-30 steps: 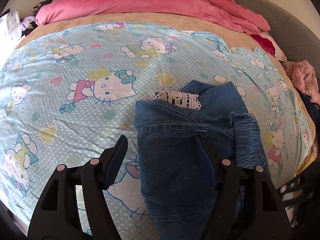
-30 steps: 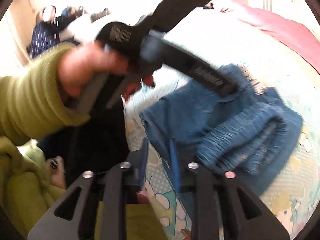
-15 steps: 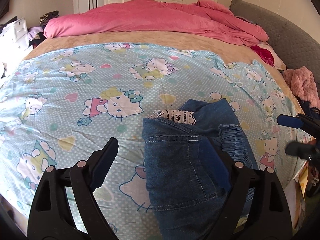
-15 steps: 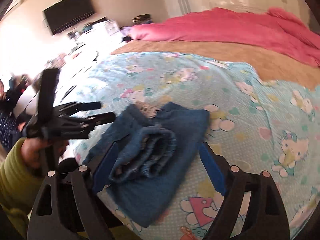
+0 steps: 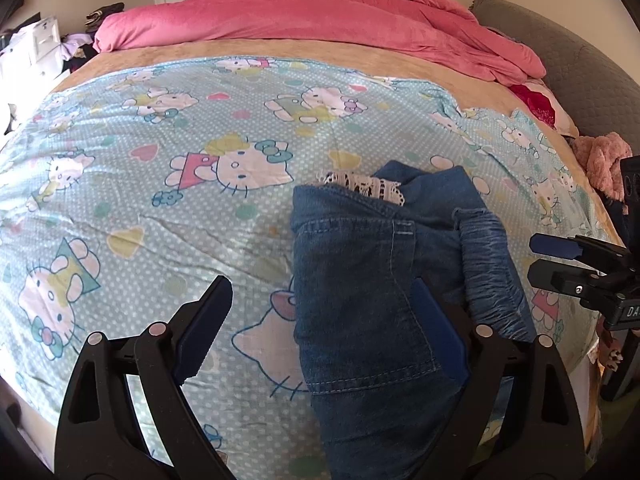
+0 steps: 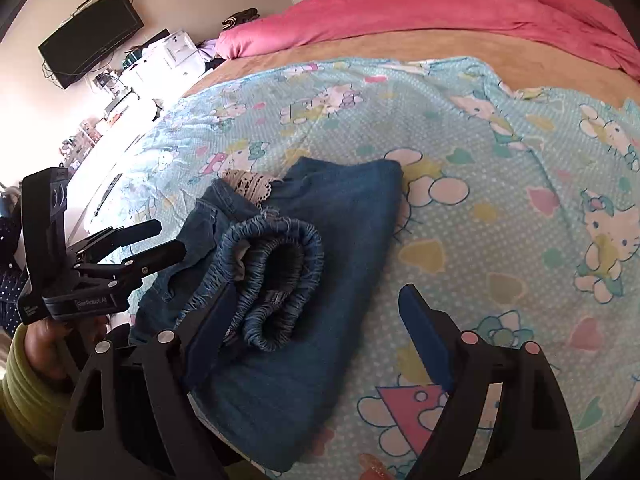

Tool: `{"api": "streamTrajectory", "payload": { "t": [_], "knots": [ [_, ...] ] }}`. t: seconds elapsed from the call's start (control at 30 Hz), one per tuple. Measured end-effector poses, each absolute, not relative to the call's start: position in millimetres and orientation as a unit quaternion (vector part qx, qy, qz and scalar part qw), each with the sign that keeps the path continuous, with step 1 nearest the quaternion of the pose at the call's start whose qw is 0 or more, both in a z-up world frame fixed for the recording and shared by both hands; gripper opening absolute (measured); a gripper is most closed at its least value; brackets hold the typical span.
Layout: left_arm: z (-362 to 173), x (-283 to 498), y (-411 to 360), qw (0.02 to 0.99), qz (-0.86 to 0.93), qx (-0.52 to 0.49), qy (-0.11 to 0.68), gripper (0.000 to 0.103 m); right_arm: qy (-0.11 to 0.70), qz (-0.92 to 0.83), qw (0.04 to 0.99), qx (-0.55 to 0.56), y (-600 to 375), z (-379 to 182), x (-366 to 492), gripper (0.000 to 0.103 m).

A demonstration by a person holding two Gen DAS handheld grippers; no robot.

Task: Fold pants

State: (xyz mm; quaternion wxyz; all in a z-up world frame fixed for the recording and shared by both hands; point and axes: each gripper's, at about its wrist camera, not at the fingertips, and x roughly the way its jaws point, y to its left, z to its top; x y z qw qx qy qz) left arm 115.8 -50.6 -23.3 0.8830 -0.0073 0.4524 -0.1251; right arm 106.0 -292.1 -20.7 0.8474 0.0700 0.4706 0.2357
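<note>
My left gripper spread apart | my right gripper spread apart | folded pants on sheet | labels unreadable

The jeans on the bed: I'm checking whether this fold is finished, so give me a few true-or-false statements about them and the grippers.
1. The jeans lie bundled on the cartoon-print sheet. True.
2. The right gripper is clamped on the jeans. False: it is open.
3. White lace shows at the bundle's far edge. True.
4. The left gripper is shut. False: it is open.
5. The pink duvet covers the jeans. False: it lies at the bed's far side.
</note>
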Motion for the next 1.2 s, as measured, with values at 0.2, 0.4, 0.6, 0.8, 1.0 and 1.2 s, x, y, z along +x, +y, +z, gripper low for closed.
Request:
{"api": "streamTrajectory", "payload": {
  "t": [0.2,0.4,0.6,0.8,1.0,1.2],
  "knots": [
    [-31,118,-50,0.88,-0.123,-0.011,0.459,0.084,0.493,0.236,0.832,0.09,-286,-40,115,0.082],
    [-39,124,-51,0.876,-0.124,-0.014,0.467,0.084,0.496,0.247,0.827,0.093,-278,-50,118,0.082],
    [-45,131,-53,0.87,-0.132,-0.025,0.475,0.084,0.495,0.256,0.826,0.085,-271,-52,123,0.081],
    [-56,135,-56,0.854,-0.158,-0.072,0.491,0.058,0.482,0.29,0.822,0.09,-266,-53,123,0.042],
    [-45,132,-69,0.856,-0.165,-0.062,0.486,0.032,0.456,0.304,0.834,0.07,-260,-37,117,0.028],
    [-24,143,-72,0.867,-0.164,-0.057,0.468,0.031,0.428,0.315,0.846,0.04,-251,-17,129,0.028]
  ]
}}
